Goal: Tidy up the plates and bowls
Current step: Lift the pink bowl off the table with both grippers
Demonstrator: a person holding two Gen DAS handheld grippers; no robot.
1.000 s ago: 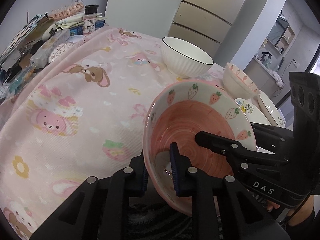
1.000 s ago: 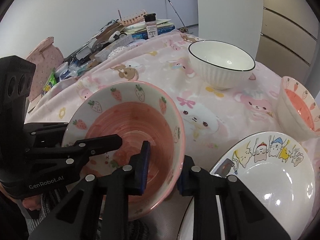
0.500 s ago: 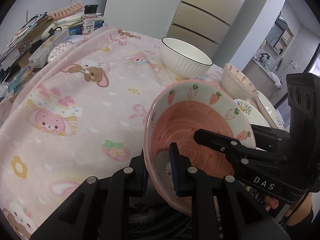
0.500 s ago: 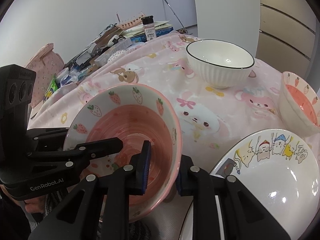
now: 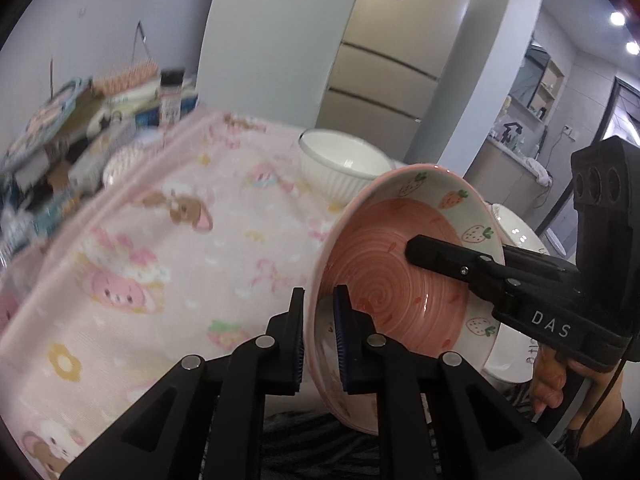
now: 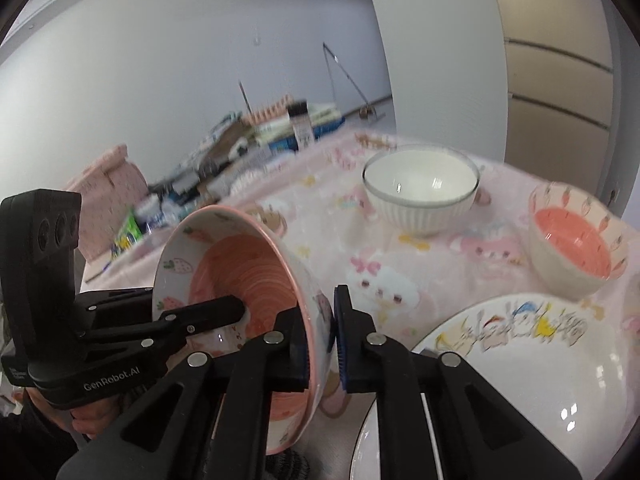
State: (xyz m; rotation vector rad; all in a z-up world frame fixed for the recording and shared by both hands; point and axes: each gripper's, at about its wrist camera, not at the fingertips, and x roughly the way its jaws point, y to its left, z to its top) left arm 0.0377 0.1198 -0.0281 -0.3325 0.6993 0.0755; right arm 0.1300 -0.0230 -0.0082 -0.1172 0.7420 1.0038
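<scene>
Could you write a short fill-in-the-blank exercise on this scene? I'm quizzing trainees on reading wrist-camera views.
1. Both hand-held grippers, left and right, are clamped on the rim of the same ____ bowl.
2. The white ribbed bowl on the pink tablecloth is ____ inside.
3. The small carrot-patterned bowl has a ____ interior.
4. The plate nearest the right hand-held gripper carries ____ drawings along its rim.

Missing words: strawberry; empty; red; cartoon
</scene>
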